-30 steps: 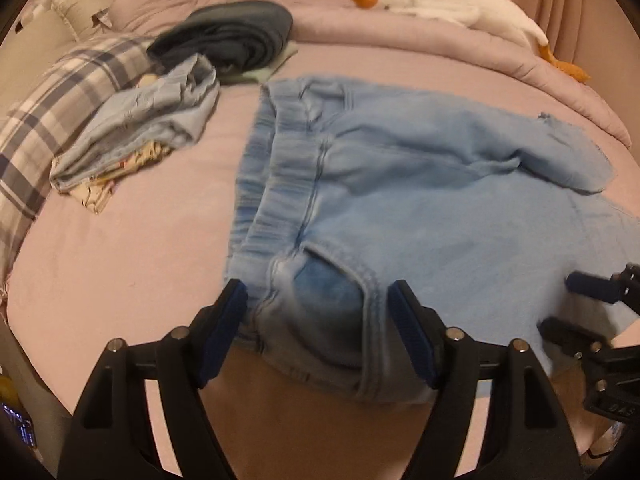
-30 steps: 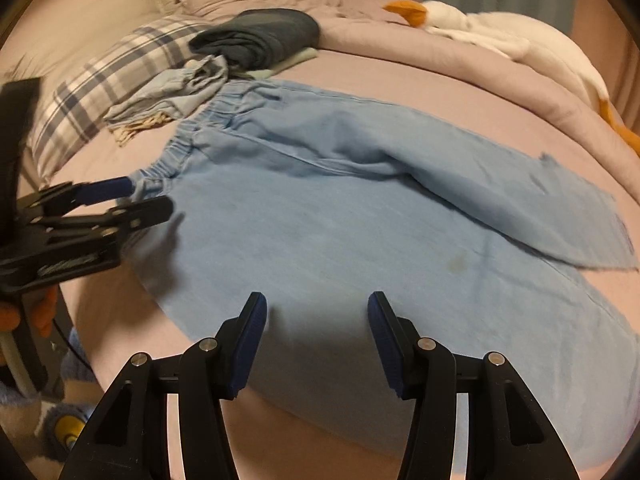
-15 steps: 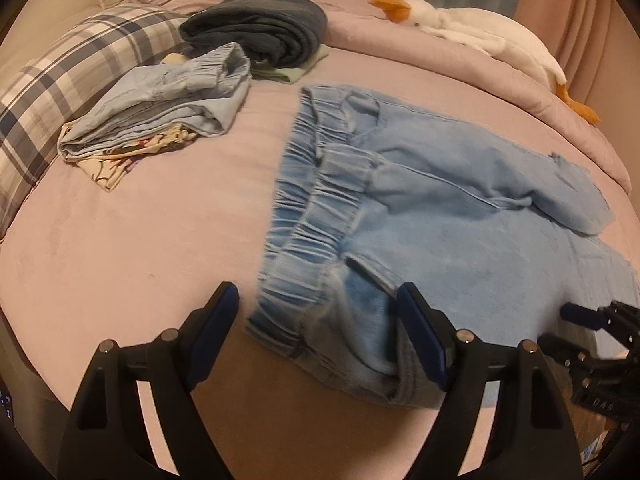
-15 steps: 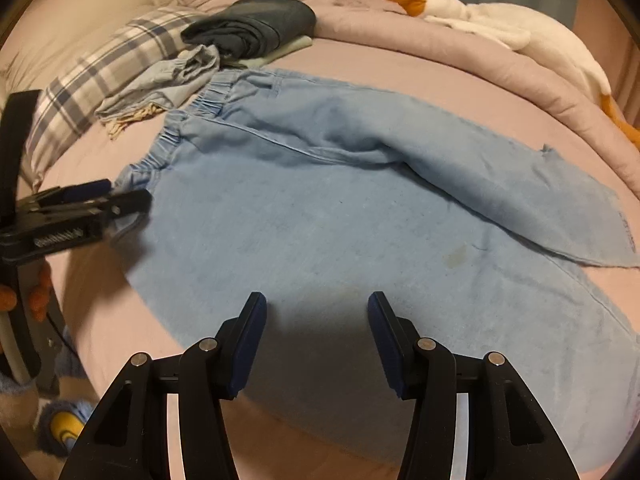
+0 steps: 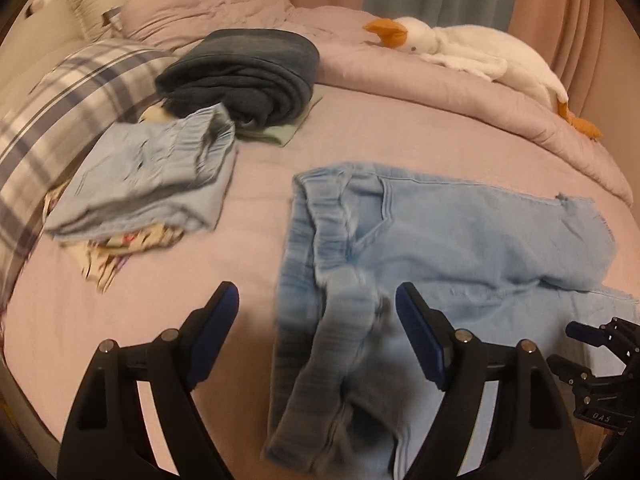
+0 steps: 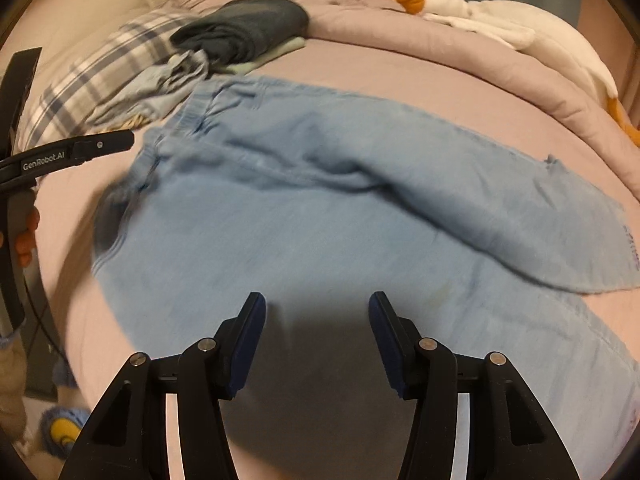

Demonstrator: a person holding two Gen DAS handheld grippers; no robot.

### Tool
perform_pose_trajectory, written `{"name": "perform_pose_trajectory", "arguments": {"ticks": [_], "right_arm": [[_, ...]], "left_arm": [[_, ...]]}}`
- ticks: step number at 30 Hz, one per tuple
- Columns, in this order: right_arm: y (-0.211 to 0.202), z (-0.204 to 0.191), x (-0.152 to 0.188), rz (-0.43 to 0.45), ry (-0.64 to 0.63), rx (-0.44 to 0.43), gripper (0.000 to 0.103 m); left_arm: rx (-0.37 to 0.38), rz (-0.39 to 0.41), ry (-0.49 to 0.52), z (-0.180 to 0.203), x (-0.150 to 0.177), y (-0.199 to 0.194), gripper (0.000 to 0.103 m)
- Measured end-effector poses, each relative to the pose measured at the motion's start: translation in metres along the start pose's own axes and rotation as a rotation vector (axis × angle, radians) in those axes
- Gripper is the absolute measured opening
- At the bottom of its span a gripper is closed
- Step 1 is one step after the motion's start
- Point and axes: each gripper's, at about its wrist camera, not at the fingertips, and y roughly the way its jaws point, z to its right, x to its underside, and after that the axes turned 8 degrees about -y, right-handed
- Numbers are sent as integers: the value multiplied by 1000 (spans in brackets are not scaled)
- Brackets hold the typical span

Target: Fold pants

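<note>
Light blue jeans point(image 5: 460, 240) lie flat on the pink bed sheet point(image 5: 224, 280), elastic waistband to the left and legs running right, one leg folded over the other. My left gripper point(image 5: 316, 304) hovers open above the near waistband corner, which shows blurred between its pads without being pinched. Over the jeans' point(image 6: 320, 200) near edge at mid-thigh, my right gripper point(image 6: 316, 312) stands open, casting a shadow on the cloth. The right gripper point(image 5: 566, 344) also shows at the lower right of the left wrist view. The left gripper point(image 6: 120, 142) appears side-on beside the waistband.
Folded light blue clothes point(image 5: 148, 176) and a dark folded garment point(image 5: 248, 76) sit left of the waistband by a plaid pillow point(image 5: 60, 112). A bunched duvet point(image 5: 440, 96) and a white goose plush point(image 5: 472, 52) line the far side. A slipper point(image 6: 64, 428) lies on the floor.
My left gripper has lifted and moved away over the waistband, so the folded stacks now sit nearer the middle of its view. The right gripper has barely shifted and stays open.
</note>
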Motion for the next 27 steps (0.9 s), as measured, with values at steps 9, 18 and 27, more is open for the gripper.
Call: {"name": "perform_pose_trajectory", "arguments": {"ticks": [9, 18, 27], "right_arm": [[32, 10, -15, -59, -76, -26, 61], [36, 54, -71, 73, -131, -67, 61], [24, 92, -130, 106, -114, -295, 69]], "left_arm": [[-7, -86, 44, 6, -37, 45, 81], [8, -130, 60, 6, -75, 83, 81], [90, -223, 63, 1, -80, 116, 80]]}}
